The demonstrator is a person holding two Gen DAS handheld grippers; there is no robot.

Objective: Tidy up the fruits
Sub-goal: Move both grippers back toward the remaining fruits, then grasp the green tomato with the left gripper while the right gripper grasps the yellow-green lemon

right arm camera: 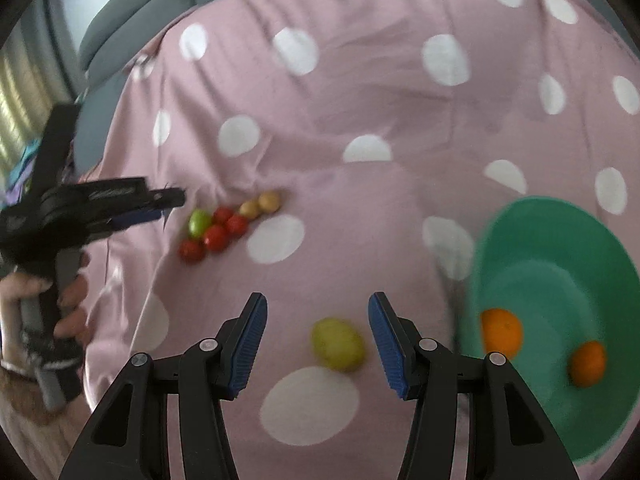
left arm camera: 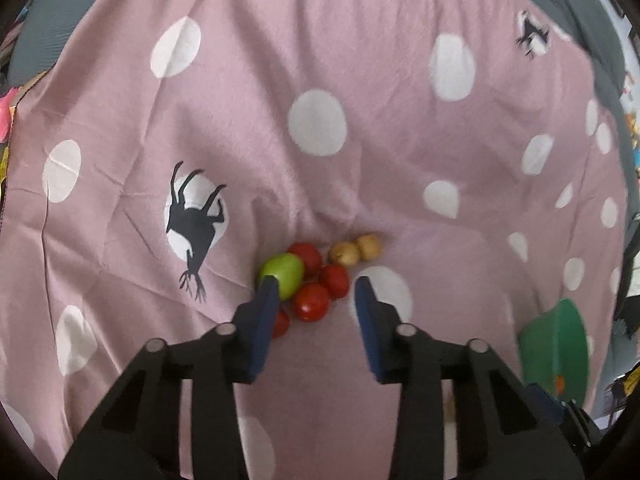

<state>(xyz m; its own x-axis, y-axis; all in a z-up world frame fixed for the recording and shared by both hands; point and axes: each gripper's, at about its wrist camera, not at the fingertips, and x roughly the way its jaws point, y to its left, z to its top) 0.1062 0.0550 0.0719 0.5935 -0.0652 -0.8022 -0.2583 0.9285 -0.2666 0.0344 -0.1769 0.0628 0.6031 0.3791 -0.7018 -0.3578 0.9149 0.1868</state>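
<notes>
A cluster of fruit lies on the pink spotted cloth [left arm camera: 320, 184]: a green fruit [left arm camera: 283, 274], several red ones [left arm camera: 311, 301] and two tan ones [left arm camera: 355, 249]. My left gripper [left arm camera: 316, 286] is open just above the cluster, its left finger beside the green fruit. The cluster also shows in the right wrist view [right arm camera: 218, 227], with the left gripper [right arm camera: 168, 202] beside it. My right gripper [right arm camera: 318, 304] is open and empty, with a yellow-green fruit [right arm camera: 338, 344] between its fingers on the cloth. A green bowl [right arm camera: 560, 240] at the right holds two oranges [right arm camera: 502, 332].
The green bowl's edge shows at the lower right of the left wrist view [left arm camera: 556, 344]. Grey cushions [right arm camera: 132, 12] border the cloth at the back left. A hand [right arm camera: 68, 304] holds the left gripper's handle.
</notes>
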